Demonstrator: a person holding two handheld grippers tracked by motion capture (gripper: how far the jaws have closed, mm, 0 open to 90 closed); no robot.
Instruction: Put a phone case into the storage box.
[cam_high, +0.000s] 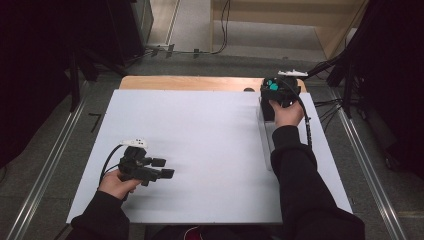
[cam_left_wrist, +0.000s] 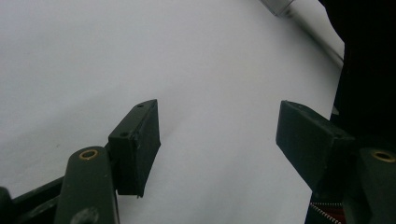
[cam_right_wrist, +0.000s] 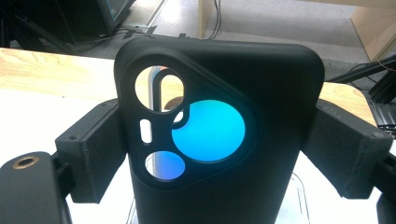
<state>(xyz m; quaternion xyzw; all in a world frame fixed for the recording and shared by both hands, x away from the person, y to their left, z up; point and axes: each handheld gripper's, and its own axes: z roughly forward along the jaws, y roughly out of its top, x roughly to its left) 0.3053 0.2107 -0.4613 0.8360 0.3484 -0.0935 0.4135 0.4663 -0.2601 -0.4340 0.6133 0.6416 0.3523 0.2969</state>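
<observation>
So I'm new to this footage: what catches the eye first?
The black soft phone case with round camera cut-outs, clamped upright in the right tool at the white table's far right edge. The left tool hovers open over the near left part.

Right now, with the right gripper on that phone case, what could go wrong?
1. The right gripper pinches the black phone case by its side edges alone; a soft case could bow or slip out.
2. A clear stand sits just under the case near the table's right edge; a careless move might knock it.
3. The left gripper rests open far away, too distant to steady anything.
</observation>
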